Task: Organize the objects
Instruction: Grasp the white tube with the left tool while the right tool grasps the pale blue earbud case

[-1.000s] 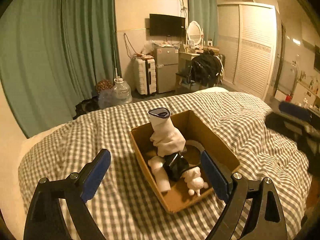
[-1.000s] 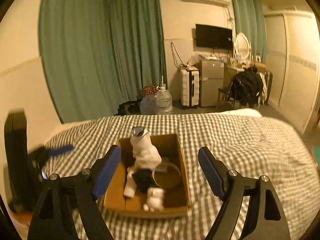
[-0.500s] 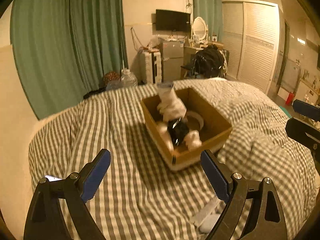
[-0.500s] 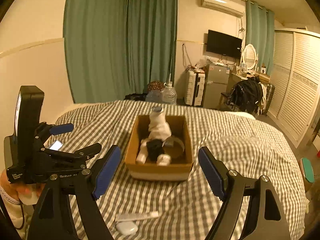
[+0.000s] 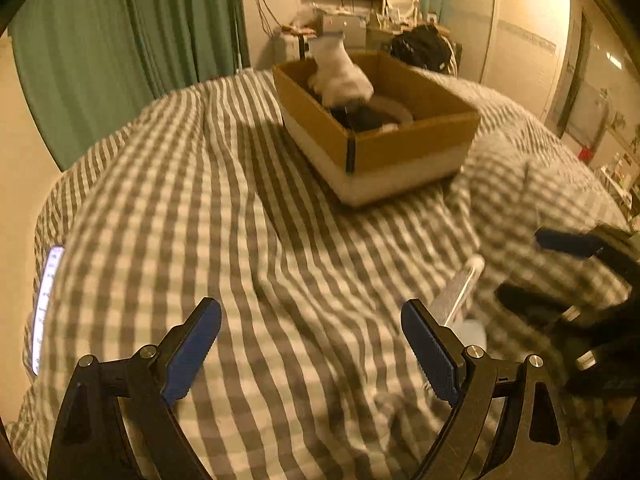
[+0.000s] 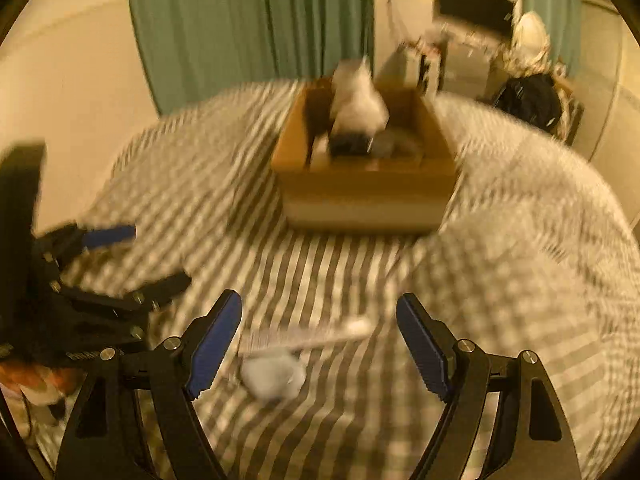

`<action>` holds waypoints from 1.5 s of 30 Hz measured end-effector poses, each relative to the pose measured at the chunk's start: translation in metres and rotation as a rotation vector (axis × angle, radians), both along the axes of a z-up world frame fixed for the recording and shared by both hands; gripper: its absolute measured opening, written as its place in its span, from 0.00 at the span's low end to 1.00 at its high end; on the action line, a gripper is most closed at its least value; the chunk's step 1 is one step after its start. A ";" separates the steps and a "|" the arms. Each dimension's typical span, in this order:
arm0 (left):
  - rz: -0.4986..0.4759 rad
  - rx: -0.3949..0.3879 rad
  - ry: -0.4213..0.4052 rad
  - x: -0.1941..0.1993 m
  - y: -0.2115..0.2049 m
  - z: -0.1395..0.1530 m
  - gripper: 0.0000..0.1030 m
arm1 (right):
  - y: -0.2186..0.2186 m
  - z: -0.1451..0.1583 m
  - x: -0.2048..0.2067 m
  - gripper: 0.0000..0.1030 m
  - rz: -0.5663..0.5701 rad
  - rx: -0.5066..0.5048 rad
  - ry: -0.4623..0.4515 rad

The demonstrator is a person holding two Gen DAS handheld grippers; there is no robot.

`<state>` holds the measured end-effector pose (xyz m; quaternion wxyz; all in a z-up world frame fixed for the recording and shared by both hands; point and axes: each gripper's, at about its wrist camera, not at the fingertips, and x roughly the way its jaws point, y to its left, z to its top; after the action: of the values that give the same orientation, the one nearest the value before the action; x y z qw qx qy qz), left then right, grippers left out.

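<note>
Now both grippers hang released over the grey-checked bed cover (image 6: pixel 500 280): right gripper (image 6: pixel 319 344) brackets a small white rounded case (image 6: pixel 272 376) and thin white stick (image 6: pixel 308 338), near of the brown cardboard box (image 6: pixel 364 192). Left gripper (image 5: pixel 311 350) grasps nothing. Best centre the case between the pads before clenching, clear of the stick.

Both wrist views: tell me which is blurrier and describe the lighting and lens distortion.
Right wrist view: heavier motion blur, smearing the cardboard box and the checked bedcover; only the right gripper is sharp. Left wrist view: milder blur, the box edges crisp, the white stick smeared. Both: dim orange indoor light, fisheye bending, black corners.
</note>
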<state>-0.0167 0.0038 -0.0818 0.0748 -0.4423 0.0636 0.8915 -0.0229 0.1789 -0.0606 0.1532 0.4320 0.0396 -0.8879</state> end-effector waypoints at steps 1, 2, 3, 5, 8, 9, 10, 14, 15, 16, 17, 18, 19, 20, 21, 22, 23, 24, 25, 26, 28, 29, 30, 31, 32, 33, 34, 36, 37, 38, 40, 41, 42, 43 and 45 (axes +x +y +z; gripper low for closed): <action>-0.004 -0.006 -0.009 0.002 0.000 -0.004 0.91 | -0.002 -0.014 0.000 0.73 0.013 -0.002 -0.037; -0.007 -0.012 -0.020 0.004 0.000 -0.009 0.91 | -0.005 -0.025 -0.002 0.64 0.026 -0.004 -0.074; -0.007 -0.016 -0.028 0.005 -0.001 -0.013 0.91 | -0.008 -0.037 -0.003 0.60 0.046 -0.001 -0.114; -0.004 -0.021 -0.040 0.006 -0.003 -0.017 0.91 | -0.016 -0.050 -0.004 0.58 0.084 0.030 -0.158; -0.002 -0.015 -0.047 0.006 -0.007 -0.019 0.91 | -0.033 -0.063 -0.005 0.58 0.146 0.081 -0.210; -0.002 -0.010 -0.047 0.006 -0.008 -0.019 0.91 | -0.037 -0.066 -0.005 0.58 0.157 0.098 -0.222; -0.002 -0.009 -0.047 0.007 -0.008 -0.018 0.91 | -0.041 -0.072 -0.005 0.58 0.173 0.118 -0.240; -0.004 -0.024 -0.052 0.006 -0.007 -0.020 0.91 | -0.048 -0.080 -0.005 0.53 0.191 0.152 -0.280; -0.004 -0.025 -0.054 0.006 -0.008 -0.021 0.91 | -0.047 -0.080 -0.005 0.53 0.191 0.152 -0.278; -0.003 -0.023 -0.055 0.005 -0.008 -0.021 0.91 | -0.048 -0.080 -0.005 0.53 0.190 0.151 -0.275; -0.002 -0.021 -0.056 0.005 -0.009 -0.021 0.91 | -0.047 -0.078 -0.004 0.53 0.189 0.144 -0.264; -0.005 -0.020 -0.050 0.005 -0.008 -0.022 0.91 | -0.046 -0.075 -0.003 0.53 0.186 0.137 -0.249; -0.002 -0.028 -0.049 0.004 -0.007 -0.023 0.91 | -0.043 -0.070 -0.001 0.53 0.178 0.133 -0.228; -0.004 -0.044 -0.048 0.003 -0.004 -0.024 0.91 | -0.041 -0.063 0.000 0.53 0.173 0.131 -0.203; -0.010 -0.055 -0.048 0.003 -0.002 -0.025 0.91 | -0.036 -0.055 0.001 0.53 0.169 0.124 -0.177; -0.020 -0.066 -0.050 0.002 0.003 -0.027 0.91 | -0.033 -0.048 0.001 0.53 0.166 0.121 -0.160; -0.031 -0.068 -0.052 0.002 0.006 -0.028 0.91 | -0.030 -0.042 0.001 0.53 0.160 0.127 -0.141; -0.048 -0.063 -0.056 0.000 0.012 -0.028 0.91 | -0.027 -0.035 0.000 0.53 0.148 0.141 -0.118; -0.061 -0.054 -0.060 -0.001 0.016 -0.029 0.91 | -0.022 -0.030 -0.002 0.53 0.135 0.153 -0.096; -0.078 -0.042 -0.064 -0.002 0.021 -0.029 0.91 | -0.018 -0.026 -0.004 0.53 0.123 0.160 -0.082; -0.111 -0.018 -0.077 -0.007 0.032 -0.030 0.91 | -0.011 -0.016 -0.010 0.53 0.089 0.163 -0.051; -0.128 -0.006 -0.088 -0.009 0.038 -0.031 0.91 | -0.007 -0.014 -0.010 0.53 0.076 0.165 -0.042; -0.139 -0.008 -0.101 -0.013 0.045 -0.033 0.91 | -0.004 -0.011 -0.013 0.53 0.064 0.167 -0.034; -0.148 -0.015 -0.109 -0.015 0.051 -0.035 0.89 | 0.001 -0.008 -0.014 0.53 0.052 0.165 -0.027; -0.162 -0.020 -0.115 -0.018 0.058 -0.037 0.87 | 0.003 -0.004 -0.014 0.53 0.043 0.160 -0.024; -0.181 -0.019 -0.124 -0.021 0.065 -0.039 0.84 | 0.009 -0.002 -0.015 0.53 0.037 0.149 -0.023; -0.198 -0.014 -0.135 -0.023 0.071 -0.041 0.83 | 0.013 0.001 -0.015 0.53 0.027 0.135 -0.021; -0.235 0.002 -0.167 -0.026 0.083 -0.046 0.79 | 0.022 0.002 -0.018 0.53 0.004 0.109 -0.022; -0.254 0.001 -0.184 -0.028 0.090 -0.050 0.77 | 0.026 0.001 -0.021 0.53 -0.004 0.095 -0.025; -0.272 -0.004 -0.199 -0.029 0.096 -0.055 0.74 | 0.029 0.000 -0.022 0.53 -0.010 0.081 -0.030; -0.305 -0.022 -0.228 -0.031 0.108 -0.067 0.69 | 0.035 -0.002 -0.023 0.53 -0.008 0.048 -0.044; -0.310 -0.025 -0.236 -0.033 0.110 -0.071 0.68 | 0.037 -0.003 -0.024 0.53 -0.007 0.037 -0.049; -0.307 -0.018 -0.245 -0.035 0.111 -0.074 0.66 | 0.039 -0.004 -0.026 0.53 -0.007 0.026 -0.054; -0.302 -0.004 -0.255 -0.037 0.109 -0.076 0.64 | 0.041 -0.004 -0.026 0.53 -0.009 0.016 -0.056; -0.281 0.028 -0.265 -0.041 0.103 -0.077 0.49 | 0.041 -0.005 -0.027 0.53 -0.013 0.009 -0.059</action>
<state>-0.0582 0.1071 -0.1592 0.2126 -0.5417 0.1019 0.8068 -0.0498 0.2199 -0.0657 0.1469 0.4587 0.0363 -0.8756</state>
